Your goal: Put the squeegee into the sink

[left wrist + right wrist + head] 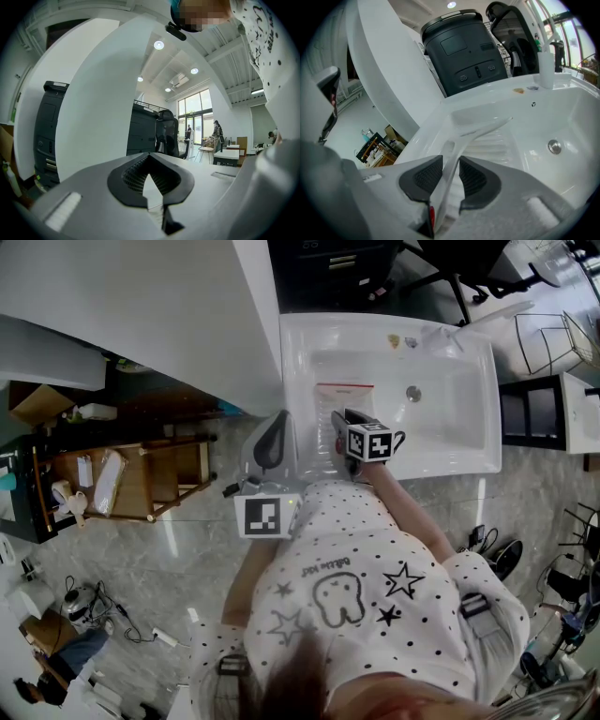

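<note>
Observed: sink (455,432) white; squeegee (461,138) translucent with red trim; right gripper (449,168) grey, its pads (423,178) black, ribbed; shirt (356,601) white with black dots, stars.

- Shirt (356,549): white, scattered with small black dots. The front is printed with black outline stars, a cartoon tooth figure and a short line of lettering.
- Sleeves (217,652): short, of the same dotted cloth. A dark band (473,606) crosses each.
- Left gripper (270,439): pale grey moulded shell with broad, flat jaws. It has black ribbed pads (133,174) and a white textured strip set into one jaw face.
- Right gripper (336,427): same grey shell and black ribbed pads (423,177), with a small red part at the jaw root.
- Marker cube (261,517), one on each gripper: white faces, each bearing a black square code.
</note>
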A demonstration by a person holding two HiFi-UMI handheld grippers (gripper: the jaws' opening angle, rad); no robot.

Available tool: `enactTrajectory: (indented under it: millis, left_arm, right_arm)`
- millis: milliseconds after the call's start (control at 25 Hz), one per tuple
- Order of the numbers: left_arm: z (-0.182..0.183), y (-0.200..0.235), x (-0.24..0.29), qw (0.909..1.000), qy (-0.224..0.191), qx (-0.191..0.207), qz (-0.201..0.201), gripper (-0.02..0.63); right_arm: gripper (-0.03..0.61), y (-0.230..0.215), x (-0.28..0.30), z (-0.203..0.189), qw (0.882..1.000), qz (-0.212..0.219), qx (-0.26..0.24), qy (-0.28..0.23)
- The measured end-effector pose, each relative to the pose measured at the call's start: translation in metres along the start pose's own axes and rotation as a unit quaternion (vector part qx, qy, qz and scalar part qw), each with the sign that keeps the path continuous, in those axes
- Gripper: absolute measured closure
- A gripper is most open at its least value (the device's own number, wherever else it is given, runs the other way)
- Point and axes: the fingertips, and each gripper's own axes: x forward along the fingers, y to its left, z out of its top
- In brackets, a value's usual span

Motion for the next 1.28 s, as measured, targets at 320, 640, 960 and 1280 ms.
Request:
enactTrajectory:
  millis: [320,640,960,1280]
  left_arm:
    - [0.001,0.000,0.001,1.0000,-0.002,0.001,-0.003,0.624]
    - [0.001,-0.003,0.001,1.0000,0.000,0.002,-0.001,0.624]
    - [0.000,-0.002,0.001,1.0000,-0.002,0.003,-0.003,0.624]
    - [0.002,-0.001,0.000,1.0000,0.000,0.000,0.000,0.624]
  right_arm:
    - [0.474,-0.003,0.001,-0.001,1.000,-0.003,0.005,0.000]
    - [0.468,-0.008,0.001,-0.003,1.000,0.001,0.020,-0.002]
    - [0.465,-0.009,0.003,-0.003,1.000,-0.002,0.025,-0.002]
    - [0.456,-0.014,0.001,-0.005,0.999,-0.014,0.034,0.006]
